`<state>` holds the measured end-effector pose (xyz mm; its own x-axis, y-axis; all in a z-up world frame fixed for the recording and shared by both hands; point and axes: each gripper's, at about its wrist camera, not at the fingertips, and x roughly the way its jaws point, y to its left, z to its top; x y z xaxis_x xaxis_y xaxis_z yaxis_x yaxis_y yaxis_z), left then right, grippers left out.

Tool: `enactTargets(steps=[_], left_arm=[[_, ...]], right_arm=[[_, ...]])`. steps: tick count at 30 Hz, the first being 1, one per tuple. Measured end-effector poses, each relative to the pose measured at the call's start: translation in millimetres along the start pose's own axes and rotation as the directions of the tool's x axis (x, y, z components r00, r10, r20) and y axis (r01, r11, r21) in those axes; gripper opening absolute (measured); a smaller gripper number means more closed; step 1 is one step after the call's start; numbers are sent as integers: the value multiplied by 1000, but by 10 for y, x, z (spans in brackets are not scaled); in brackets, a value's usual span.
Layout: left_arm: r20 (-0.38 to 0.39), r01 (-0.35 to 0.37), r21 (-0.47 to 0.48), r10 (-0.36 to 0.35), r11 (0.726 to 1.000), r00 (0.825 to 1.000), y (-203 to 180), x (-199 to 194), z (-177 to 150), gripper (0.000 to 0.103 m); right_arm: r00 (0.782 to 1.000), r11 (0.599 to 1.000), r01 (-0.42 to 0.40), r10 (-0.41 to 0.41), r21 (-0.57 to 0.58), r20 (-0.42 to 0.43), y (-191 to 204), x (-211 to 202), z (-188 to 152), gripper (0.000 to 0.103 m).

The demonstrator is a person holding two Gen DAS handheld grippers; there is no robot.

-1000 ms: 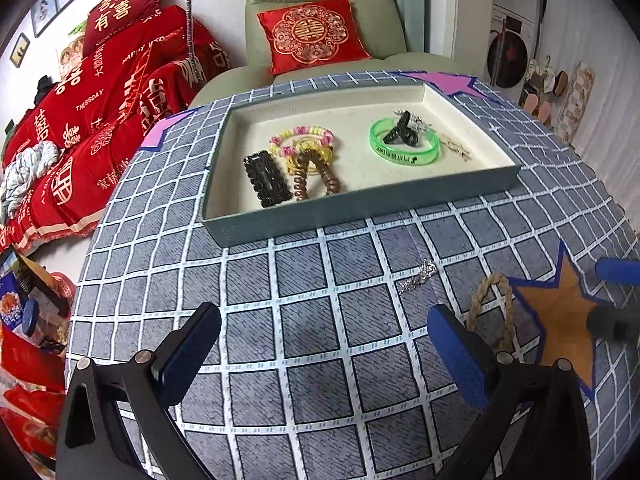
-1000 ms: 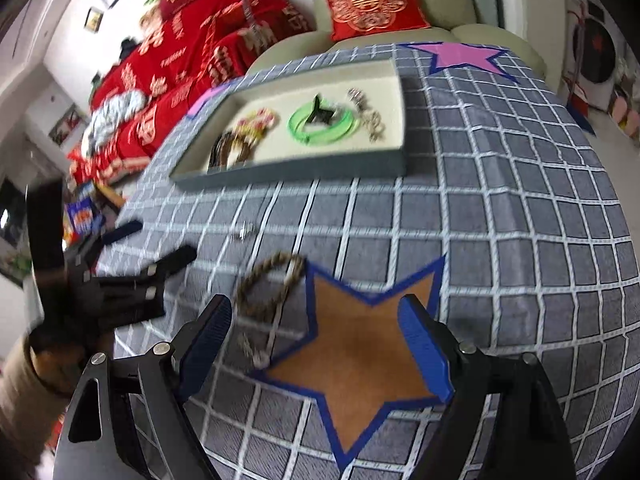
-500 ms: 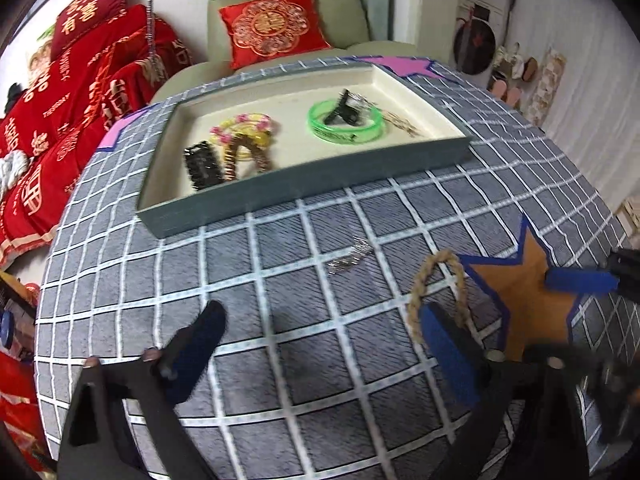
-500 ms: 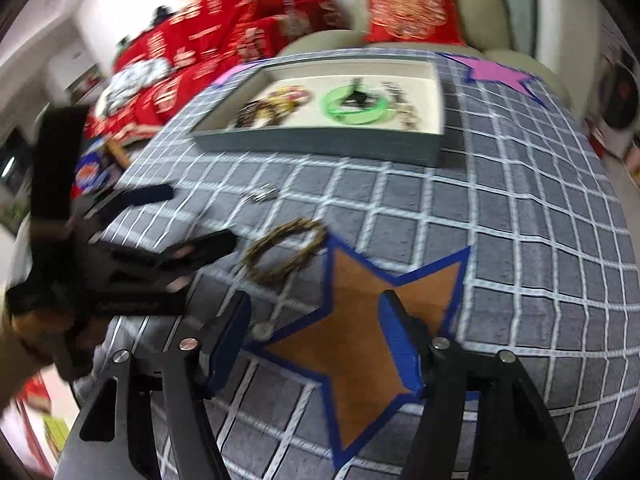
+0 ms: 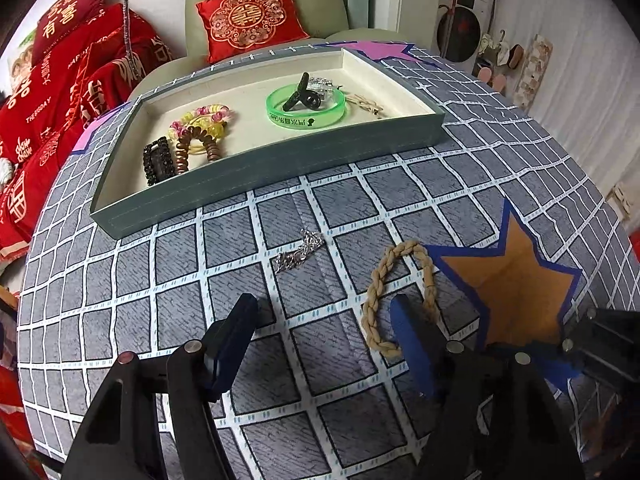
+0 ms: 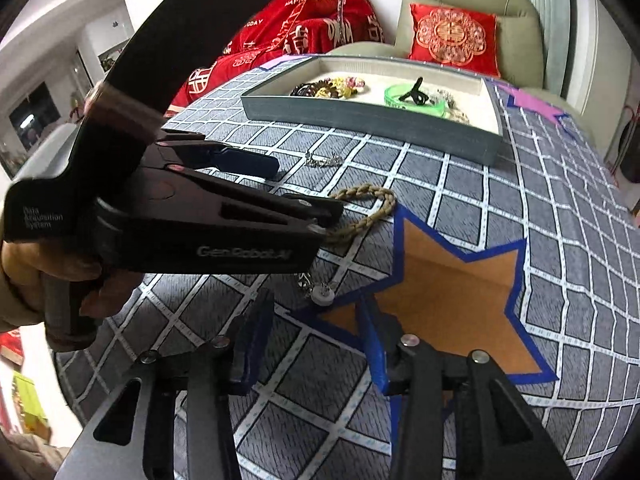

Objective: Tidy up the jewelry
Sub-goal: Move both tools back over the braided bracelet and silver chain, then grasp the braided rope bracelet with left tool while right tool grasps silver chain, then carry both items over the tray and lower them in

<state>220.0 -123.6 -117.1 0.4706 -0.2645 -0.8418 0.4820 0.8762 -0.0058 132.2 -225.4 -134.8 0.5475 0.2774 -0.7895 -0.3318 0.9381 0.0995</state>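
The braided rope bracelet point(image 5: 400, 288) lay flat on the tabletop point(image 5: 120, 280), outside the tray point(image 5: 260, 168), its loop elongated with the long axis running from 6 to 12 o'clock in the left wrist view. It sat at about 1 o'clock from the left gripper point(image 5: 324, 344), whose right finger stood over or touching the loop's near end; contact could not be confirmed. The left jaws were apart, holding nothing. A silver chain point(image 5: 298, 250) lay at 12 o'clock, between the jaws and the tray. In the right wrist view a second chain with a round white pendant point(image 6: 323, 294) lay just ahead of the right gripper point(image 6: 316, 344), at 12 o'clock, jaws likewise apart and empty. The left gripper was judged the nearer to the bracelet. Against one second earlier, the left gripper had advanced and lowered toward the bracelet, and both pairs of jaws had narrowed somewhat
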Motion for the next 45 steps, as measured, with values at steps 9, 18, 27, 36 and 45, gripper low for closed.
enactTargets(steps=[9,18,27,36,45], left_arm=[[11,17,8,-17,1000,1000,-43,-9,11,57],[12,21,23,-21,1000,1000,-128,-32,4,44],[2,25,76,-26,997,1000,-275,-48,1,13],[38,65,-11,-65,998,997,-158,-224,-105,13],[107,91,-100,-80,991,991,33,-566,-259,13]], right_arm=[[997,998,65,-64,-15,34,73,-9,-36,12],[998,997,58,-59,57,11,-42,-133,-132,12],[998,990,65,-65,122,-4,-184,-195,-147,12],[998,977,54,-56,204,0,-310,-356,-132,12],[999,955,47,-48,293,-4,-436,-492,-157,12]])
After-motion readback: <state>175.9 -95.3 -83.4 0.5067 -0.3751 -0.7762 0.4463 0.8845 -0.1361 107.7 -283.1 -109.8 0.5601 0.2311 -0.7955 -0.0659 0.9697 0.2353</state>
